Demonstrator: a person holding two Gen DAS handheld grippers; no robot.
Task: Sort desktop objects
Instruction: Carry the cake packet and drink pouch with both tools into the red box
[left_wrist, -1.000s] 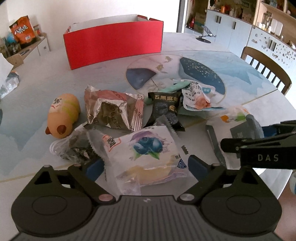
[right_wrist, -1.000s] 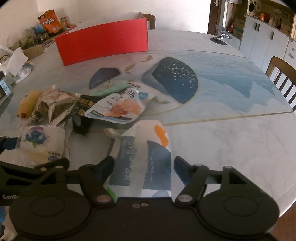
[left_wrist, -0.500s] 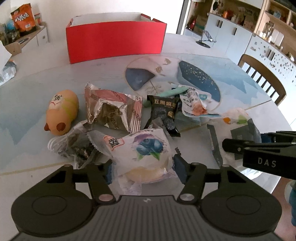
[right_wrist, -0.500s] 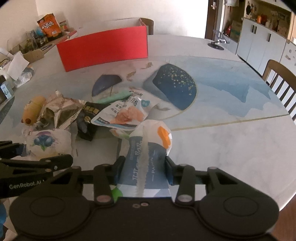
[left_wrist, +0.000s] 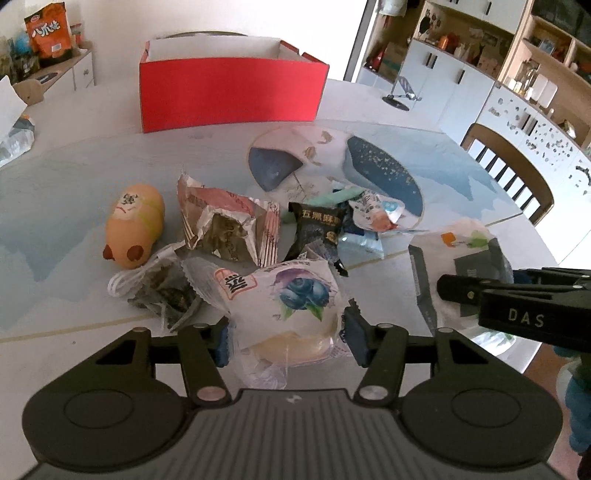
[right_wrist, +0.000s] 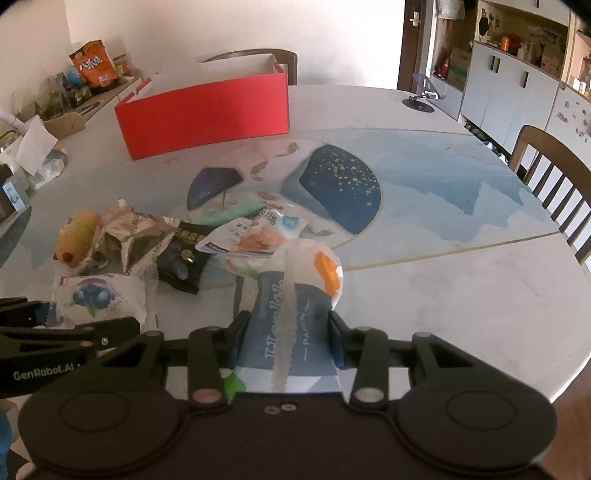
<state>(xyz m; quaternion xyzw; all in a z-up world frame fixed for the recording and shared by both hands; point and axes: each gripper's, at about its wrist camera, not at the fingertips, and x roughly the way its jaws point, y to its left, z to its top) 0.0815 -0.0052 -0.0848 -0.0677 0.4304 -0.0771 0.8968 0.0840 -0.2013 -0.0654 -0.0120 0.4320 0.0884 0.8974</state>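
Observation:
My left gripper (left_wrist: 286, 334) is shut on a white blueberry bread packet (left_wrist: 291, 306) and holds it just above the table's near edge. My right gripper (right_wrist: 286, 339) is shut on a blue and white tissue pack (right_wrist: 291, 325). A heap of snacks lies behind: a tan toy (left_wrist: 135, 223), a torn foil wrapper (left_wrist: 225, 225), a black sesame packet (left_wrist: 319, 229) and a white pouch (right_wrist: 255, 236). A red box (left_wrist: 229, 92) stands open at the far side and also shows in the right wrist view (right_wrist: 203, 114).
The round table (right_wrist: 443, 288) has a blue painted pattern. A clear bag of dark bits (left_wrist: 162, 291) lies left of my left gripper. A wooden chair (right_wrist: 554, 184) stands at the right edge. Cabinets line the right wall. A cluttered sideboard (left_wrist: 44, 59) is far left.
Both grippers have shut: the left on the blueberry bread packet, the right on the tissue pack. Both have lifted and pulled back a little with their packets.

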